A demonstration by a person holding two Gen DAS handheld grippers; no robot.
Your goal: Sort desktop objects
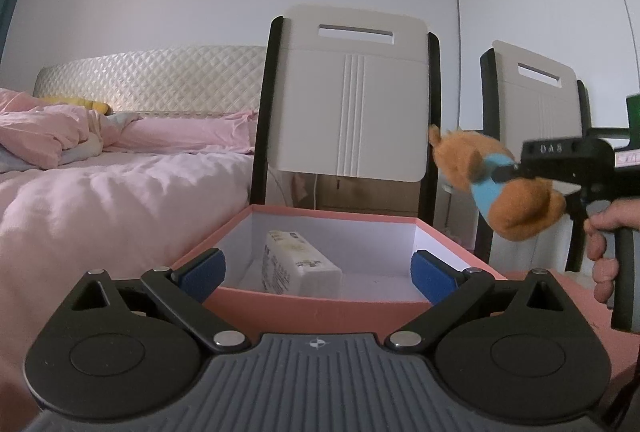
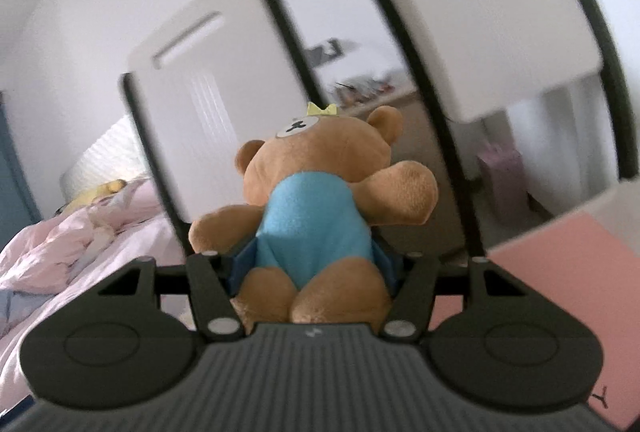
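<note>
We held the left gripper (image 1: pixel 318 274) spread wide at the near edge of the pink box (image 1: pixel 316 306) — likely to steady it. The right gripper (image 2: pixel 314 260) pinched the teddy bear (image 2: pixel 320 200) by its blue middle, in the air right of the box. It was brown plush with a yellow bow — soft, squashing easily.

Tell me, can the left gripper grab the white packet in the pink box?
Probably yes. The left gripper has its jaws wide open at the near rim of the pink box, which has no lid, and nothing covers the white packet. The right gripper, holding the teddy bear, is off to the side.
</note>
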